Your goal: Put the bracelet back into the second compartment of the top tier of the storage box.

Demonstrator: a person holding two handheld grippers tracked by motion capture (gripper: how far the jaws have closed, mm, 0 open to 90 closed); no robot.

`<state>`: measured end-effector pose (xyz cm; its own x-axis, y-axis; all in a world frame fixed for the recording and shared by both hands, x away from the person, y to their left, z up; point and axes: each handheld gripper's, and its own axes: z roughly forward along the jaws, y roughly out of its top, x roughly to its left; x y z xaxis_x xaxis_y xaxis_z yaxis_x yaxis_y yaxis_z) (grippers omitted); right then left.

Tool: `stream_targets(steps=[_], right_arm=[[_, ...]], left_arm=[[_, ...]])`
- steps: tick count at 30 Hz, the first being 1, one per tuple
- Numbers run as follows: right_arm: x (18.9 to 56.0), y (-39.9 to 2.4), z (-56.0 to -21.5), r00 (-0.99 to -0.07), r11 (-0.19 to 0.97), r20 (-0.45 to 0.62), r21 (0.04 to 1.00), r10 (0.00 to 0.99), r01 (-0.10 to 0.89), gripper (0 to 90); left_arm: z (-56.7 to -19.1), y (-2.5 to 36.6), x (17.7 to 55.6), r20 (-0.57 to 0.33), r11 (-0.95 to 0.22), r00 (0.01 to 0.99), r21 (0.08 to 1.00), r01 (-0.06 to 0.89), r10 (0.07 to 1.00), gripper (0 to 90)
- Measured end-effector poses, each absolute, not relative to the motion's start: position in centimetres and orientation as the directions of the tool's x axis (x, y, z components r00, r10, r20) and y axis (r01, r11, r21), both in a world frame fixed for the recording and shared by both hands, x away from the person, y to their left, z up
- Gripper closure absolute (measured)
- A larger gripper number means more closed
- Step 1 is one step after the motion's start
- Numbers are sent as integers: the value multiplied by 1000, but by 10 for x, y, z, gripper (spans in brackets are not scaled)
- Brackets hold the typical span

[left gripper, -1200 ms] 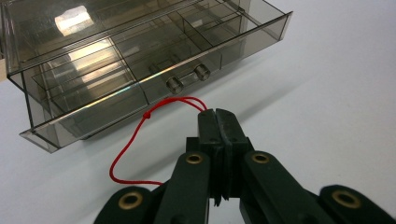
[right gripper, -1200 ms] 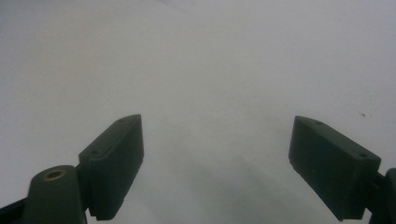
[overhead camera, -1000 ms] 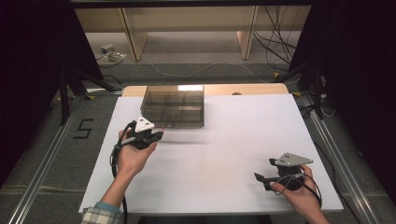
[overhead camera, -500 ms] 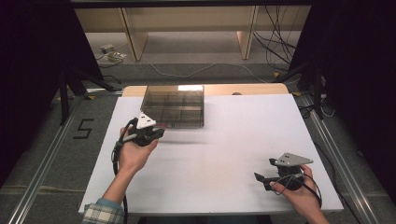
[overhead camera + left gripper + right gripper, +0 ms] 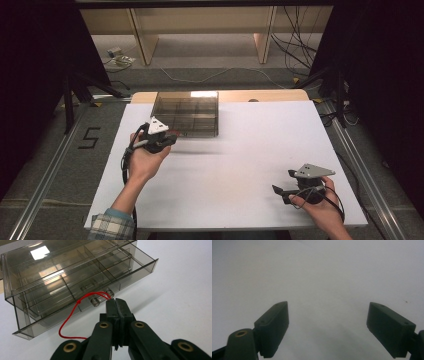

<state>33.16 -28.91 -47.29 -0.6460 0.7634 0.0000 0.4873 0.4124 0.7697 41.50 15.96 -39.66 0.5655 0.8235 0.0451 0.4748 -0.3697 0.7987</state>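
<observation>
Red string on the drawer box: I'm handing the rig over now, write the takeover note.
Left gripper: shut on the red string looped around the handle of the smoky clear plastic drawer box.
Right gripper: open, holding nothing, resting over the white table near the right front.
Done: string pinched; drawer juts slightly from its case.
Left: probably pull the string to draw the drawer out further.

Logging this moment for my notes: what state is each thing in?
Drawer box: drawer part-way out, compartments look empty.
Red string: looped through the drawer handle, pinched at its end.
Left hand-held gripper: shut on the red string.
Right hand-held gripper: open, nothing between its jaws, over the bare table.
</observation>
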Motion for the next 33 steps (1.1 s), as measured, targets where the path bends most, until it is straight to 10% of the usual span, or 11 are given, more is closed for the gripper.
stream_targets(steps=[33], right_arm=[[332,-289,-473,-647,412,1,770,763,487,189]], left_arm=[[-391,150,432,42,-374,571,794,479,820,900]])
